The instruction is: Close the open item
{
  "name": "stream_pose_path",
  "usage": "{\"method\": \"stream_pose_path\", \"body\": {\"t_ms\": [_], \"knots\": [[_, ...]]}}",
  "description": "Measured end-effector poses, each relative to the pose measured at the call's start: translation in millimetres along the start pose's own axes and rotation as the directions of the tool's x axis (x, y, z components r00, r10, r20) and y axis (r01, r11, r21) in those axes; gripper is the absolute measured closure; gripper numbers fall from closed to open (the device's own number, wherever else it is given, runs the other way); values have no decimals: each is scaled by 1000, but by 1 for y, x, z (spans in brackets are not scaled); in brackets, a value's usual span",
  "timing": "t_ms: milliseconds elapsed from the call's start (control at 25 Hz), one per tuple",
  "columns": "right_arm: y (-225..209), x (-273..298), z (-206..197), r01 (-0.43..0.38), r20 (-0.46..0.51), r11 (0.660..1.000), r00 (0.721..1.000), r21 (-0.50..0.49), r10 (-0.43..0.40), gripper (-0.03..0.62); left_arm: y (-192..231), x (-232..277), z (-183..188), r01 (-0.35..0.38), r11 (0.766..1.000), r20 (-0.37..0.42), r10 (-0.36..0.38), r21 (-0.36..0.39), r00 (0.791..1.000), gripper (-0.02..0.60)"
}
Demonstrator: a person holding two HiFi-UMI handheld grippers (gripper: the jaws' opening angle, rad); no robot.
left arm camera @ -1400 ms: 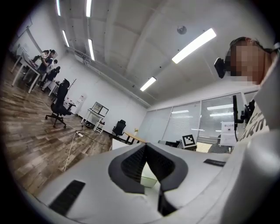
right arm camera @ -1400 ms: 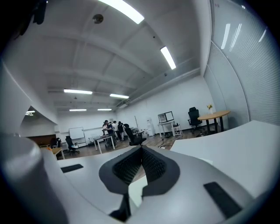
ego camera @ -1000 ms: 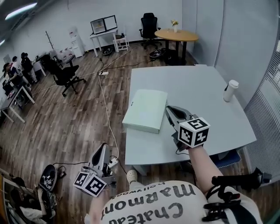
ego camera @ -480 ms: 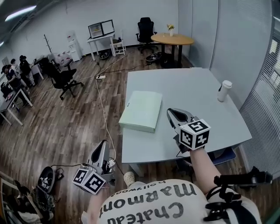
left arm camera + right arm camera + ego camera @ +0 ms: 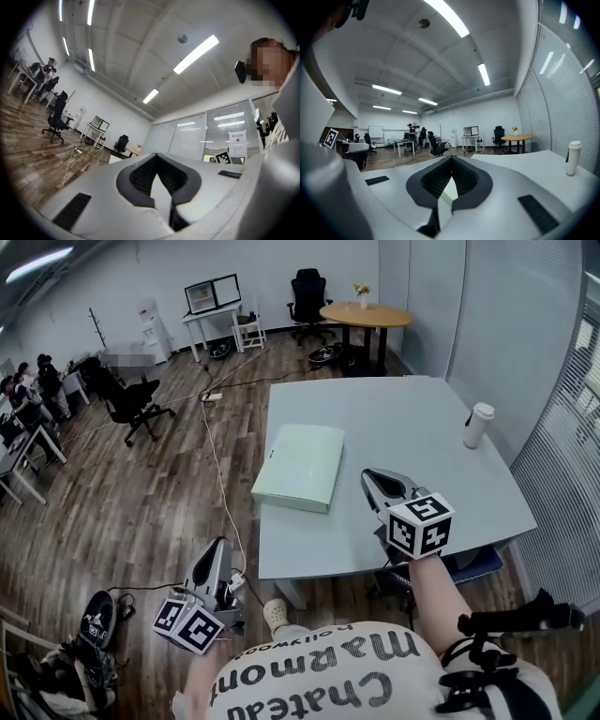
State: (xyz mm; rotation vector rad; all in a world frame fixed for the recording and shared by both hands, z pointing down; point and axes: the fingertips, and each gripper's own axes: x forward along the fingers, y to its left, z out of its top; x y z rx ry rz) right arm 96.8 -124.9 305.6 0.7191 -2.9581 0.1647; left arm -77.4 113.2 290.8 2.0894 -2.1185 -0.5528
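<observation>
The left gripper [image 5: 221,546] at lower left and the right gripper [image 5: 368,475] at centre are pale grey shells with black ribbed pads [image 5: 435,180]; each carries a white cube [image 5: 419,524] of black square markers; the shirt [image 5: 328,676] is white with black lettering (a black strap [image 5: 478,652] crosses the lower right).

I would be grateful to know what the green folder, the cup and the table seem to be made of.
Folder: likely card or plastic, matt pale green, flat with crisp edges.
Cup: probably paper, plain matt white; too small to be sure.
Table: laminate or painted board, smooth light grey with a soft sheen.
</observation>
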Motion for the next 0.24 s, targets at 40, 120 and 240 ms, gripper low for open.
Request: {"method": "stream_pose_path", "body": {"t_ms": [40, 120, 240], "knots": [[1, -1, -1, -2, 1, 1000, 1000, 2, 2, 597, 0, -1, -1, -1, 1000, -2, 1, 0, 1000, 597], [4, -3, -1, -5, 1, 1000, 1000, 4, 5, 597, -2, -5, -2, -1, 1000, -3, 1, -1, 1000, 597], [8, -9, 2, -5, 4, 1000, 1000, 3, 5, 597, -6, -11, 1, -1, 1000, -3, 1, -1, 1000, 597]]}}
